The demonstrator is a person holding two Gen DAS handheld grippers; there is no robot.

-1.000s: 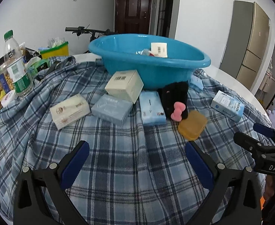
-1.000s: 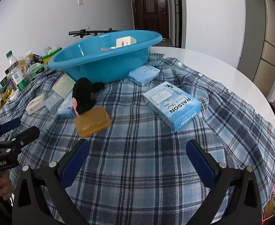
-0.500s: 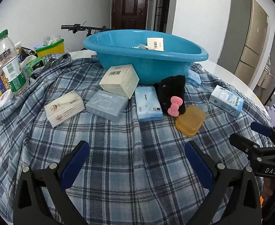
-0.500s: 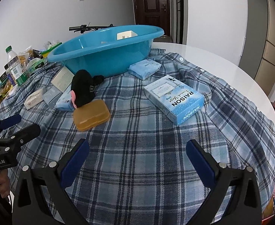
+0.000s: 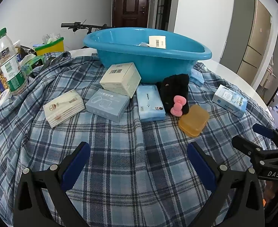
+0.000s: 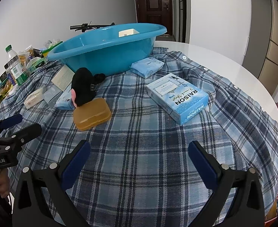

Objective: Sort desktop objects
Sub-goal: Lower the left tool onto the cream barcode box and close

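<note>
both tongs, left and right, gape wide and hold nothing. the basin has a box or two inside. most items lie on the plaid cloth before it: cream box, tissue pack, amber case, raison box. sorting looks barely begun.

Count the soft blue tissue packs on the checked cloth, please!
2. One tissue pack lies flat beside the black plush toy. The other tissue pack sits by the blue tub. More may hide behind the tub.

I see white walls, a dark brown door at the far end, and a tall fridge at right.
</note>
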